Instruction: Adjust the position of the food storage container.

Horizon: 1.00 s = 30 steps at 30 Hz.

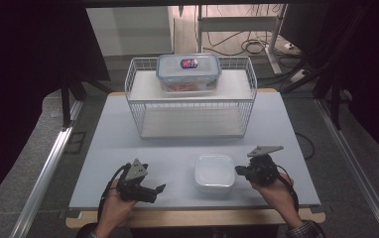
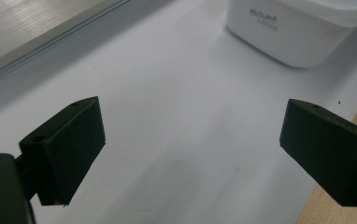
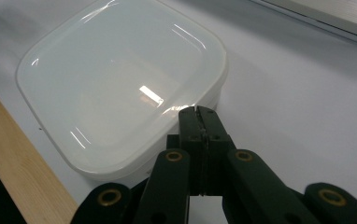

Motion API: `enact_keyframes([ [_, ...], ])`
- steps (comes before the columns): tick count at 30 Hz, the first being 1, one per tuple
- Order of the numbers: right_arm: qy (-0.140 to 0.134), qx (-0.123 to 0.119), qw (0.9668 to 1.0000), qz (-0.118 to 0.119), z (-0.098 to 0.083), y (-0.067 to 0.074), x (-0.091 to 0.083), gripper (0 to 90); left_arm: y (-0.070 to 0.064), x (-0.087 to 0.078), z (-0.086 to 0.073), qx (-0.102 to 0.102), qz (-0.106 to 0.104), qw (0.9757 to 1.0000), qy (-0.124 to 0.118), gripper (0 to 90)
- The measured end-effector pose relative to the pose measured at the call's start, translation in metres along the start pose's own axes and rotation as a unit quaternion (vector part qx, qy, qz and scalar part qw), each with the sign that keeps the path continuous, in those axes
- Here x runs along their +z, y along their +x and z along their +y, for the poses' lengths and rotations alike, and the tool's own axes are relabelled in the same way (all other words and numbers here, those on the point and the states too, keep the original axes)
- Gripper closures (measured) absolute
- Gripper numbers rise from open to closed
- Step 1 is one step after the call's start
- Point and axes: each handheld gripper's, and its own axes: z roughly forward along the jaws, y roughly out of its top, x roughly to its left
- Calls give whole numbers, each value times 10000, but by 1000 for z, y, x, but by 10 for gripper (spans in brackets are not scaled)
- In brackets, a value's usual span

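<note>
Jaws on my right gripper (image 1: 239, 171) are pressed flat together with nothing between them, tips right at the edge of the white square lidded plastic container (image 1: 214, 172); in the right gripper view the closed tips sit against its near rim, contact hard to confirm. That container sits on the pale grey tabletop (image 1: 177, 148) near the front wooden edge, between my two grippers. My left gripper (image 1: 158, 189) has jaws spread wide, nothing between them, pointing toward the container but apart from it. Further back, a white wire rack (image 1: 192, 106) carries a clear rectangular blue-rimmed food box (image 1: 189, 72) on its top shelf.
</note>
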Motion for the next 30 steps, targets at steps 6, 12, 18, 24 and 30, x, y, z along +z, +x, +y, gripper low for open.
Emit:
enact_keyframes([
  [6,37,-153,9997,173,11,12,13,894,1,0,0,-7,2,10000,14,66],
  [12,52,-227,9994,260,17,18,21,894,2,-2,-1,-48,19,10000,-11,66],
  [18,59,-314,9990,305,21,23,26,884,2,-2,-1,-52,6,10000,-2,66],
  [24,-144,-447,9989,91,14,15,16,696,4,-3,-2,-160,-99,9998,-31,67],
  [30,-252,-663,9975,-45,4,9,10,463,4,-3,-2,-101,-106,9999,7,69],
])
